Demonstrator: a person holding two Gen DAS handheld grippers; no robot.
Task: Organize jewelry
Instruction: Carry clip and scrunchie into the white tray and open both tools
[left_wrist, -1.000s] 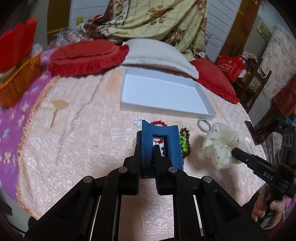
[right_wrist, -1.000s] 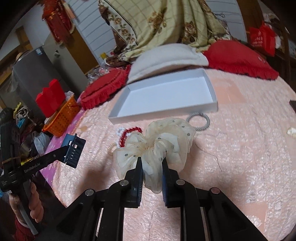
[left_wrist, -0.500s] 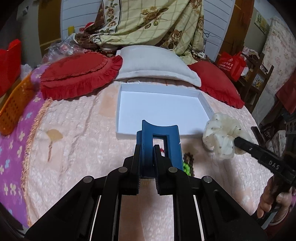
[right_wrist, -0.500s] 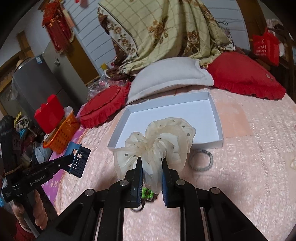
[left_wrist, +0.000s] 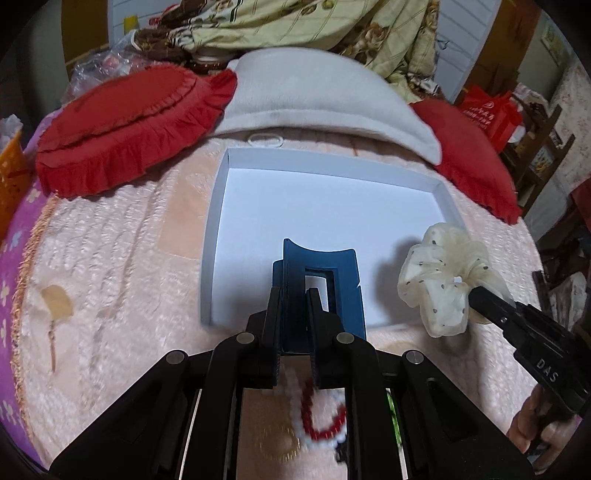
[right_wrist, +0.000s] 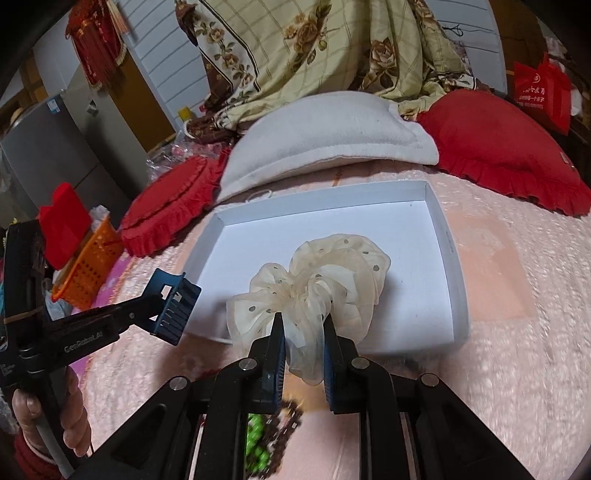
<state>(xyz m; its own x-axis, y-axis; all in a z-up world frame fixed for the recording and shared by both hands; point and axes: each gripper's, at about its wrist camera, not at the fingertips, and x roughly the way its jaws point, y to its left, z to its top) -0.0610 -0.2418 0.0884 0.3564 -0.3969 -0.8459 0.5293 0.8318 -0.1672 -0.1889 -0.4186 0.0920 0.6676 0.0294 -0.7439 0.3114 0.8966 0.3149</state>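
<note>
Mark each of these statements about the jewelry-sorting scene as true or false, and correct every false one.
1. The left gripper is shut on a blue hair claw clip. True.
2. The right gripper is open and holds nothing. False: it is shut on a cream polka-dot scrunchie.
3. The white box already has bracelets lying inside it. False: no bracelets show in it; a red and white bead bracelet lies on the pink bedspread under the left gripper.
4. A white pillow lies beyond the far side of the box, between two red cushions. True.
5. The scrunchie is plain green. False: it is cream with dark dots.
</note>
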